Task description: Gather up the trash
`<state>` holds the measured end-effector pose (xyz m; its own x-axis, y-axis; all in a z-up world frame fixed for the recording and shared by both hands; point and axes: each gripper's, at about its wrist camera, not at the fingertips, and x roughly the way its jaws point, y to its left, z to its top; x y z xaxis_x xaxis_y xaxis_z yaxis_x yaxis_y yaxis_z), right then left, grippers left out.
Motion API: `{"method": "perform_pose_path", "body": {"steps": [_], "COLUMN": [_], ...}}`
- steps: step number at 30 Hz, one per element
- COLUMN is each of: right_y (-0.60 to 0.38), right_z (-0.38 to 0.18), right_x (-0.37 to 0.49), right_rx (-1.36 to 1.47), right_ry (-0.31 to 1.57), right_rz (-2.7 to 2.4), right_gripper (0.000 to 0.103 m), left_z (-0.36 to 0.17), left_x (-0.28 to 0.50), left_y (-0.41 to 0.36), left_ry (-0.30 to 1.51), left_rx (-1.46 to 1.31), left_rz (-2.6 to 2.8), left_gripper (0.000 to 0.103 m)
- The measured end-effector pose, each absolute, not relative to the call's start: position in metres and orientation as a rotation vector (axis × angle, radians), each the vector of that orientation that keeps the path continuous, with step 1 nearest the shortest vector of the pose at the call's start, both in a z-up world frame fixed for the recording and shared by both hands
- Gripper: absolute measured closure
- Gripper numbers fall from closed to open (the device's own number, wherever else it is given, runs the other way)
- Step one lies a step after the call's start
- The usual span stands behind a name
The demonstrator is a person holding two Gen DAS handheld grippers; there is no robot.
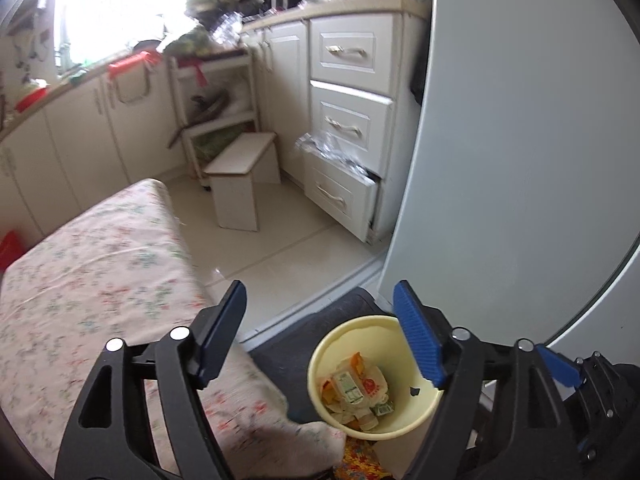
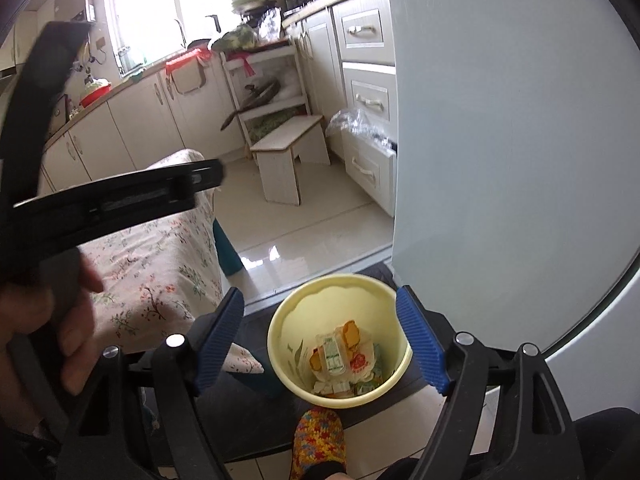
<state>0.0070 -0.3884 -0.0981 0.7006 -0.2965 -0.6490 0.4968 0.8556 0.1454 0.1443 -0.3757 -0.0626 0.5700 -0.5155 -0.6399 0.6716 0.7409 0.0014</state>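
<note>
A pale yellow trash bin (image 1: 344, 340) stands on a dark mat on the floor, holding several crumpled wrappers and small cartons (image 1: 354, 390). My left gripper (image 1: 320, 320) is open and empty, above the bin with its right finger over the bin's rim. In the right wrist view the bin (image 2: 340, 292) with its trash (image 2: 344, 356) sits below my right gripper (image 2: 320, 320), which is open and empty above it. The left gripper's black body (image 2: 112, 200) and the hand holding it show at the left of that view.
A bench with a floral cover (image 1: 92, 280) lies to the left. A white appliance door (image 1: 520, 160) stands to the right. Further off are a small white stool (image 1: 240, 184), white drawers (image 1: 348, 128) with a clear plastic bag, and cluttered counters. A colourful slipper (image 2: 320, 440) is below the bin.
</note>
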Motion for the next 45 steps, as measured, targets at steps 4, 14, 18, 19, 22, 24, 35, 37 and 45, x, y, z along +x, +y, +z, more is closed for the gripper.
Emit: {"method": "perform_pose_path", "body": {"steps": [4,14,18,19,22,24,35,37,45], "right_y": [-0.380,-0.352,-0.343,-0.341,-0.333,-0.326,-0.298,-0.292,-0.278], "right_z": [-0.087,-0.046,-0.031,-0.027,-0.013,-0.006,0.027,0.033,0.045], "right_x": [-0.003,-0.035,-0.049,-0.051,-0.061,-0.066,-0.094,-0.098,-0.111], "right_rx": [0.303,0.238,0.227,0.223,0.207,0.189,0.148,0.139,0.121], "right_ry": [0.616,0.520,0.492,0.485,0.462,0.451,0.377,0.362,0.326], "right_rz": [-0.476,-0.520,-0.525,-0.527,-0.540,-0.549,-0.562,-0.559,-0.556], "right_gripper": [0.020,0.008,0.008,0.008,0.007,0.007,0.007,0.007,0.007], "left_z": [-0.038,0.010,0.019,0.021,0.028,0.033,0.058,0.061,0.072], "left_x": [0.128,0.081,0.065,0.061,0.051,0.043,0.007,0.002,-0.015], "left_y": [-0.347,-0.277,-0.256,-0.252,-0.239,-0.232,-0.201,-0.198,-0.182], "left_ry": [0.608,0.521,0.507,0.506,0.498,0.487,0.450,0.443,0.419], "left_rx": [0.220,0.136,0.119,0.116,0.105,0.102,0.081,0.080,0.065], "left_rz": [-0.656,-0.604,-0.598,-0.595,-0.587,-0.582,-0.574,-0.575,-0.579], "left_gripper": [0.019,0.009,0.008,0.008,0.008,0.008,0.008,0.008,0.008]}}
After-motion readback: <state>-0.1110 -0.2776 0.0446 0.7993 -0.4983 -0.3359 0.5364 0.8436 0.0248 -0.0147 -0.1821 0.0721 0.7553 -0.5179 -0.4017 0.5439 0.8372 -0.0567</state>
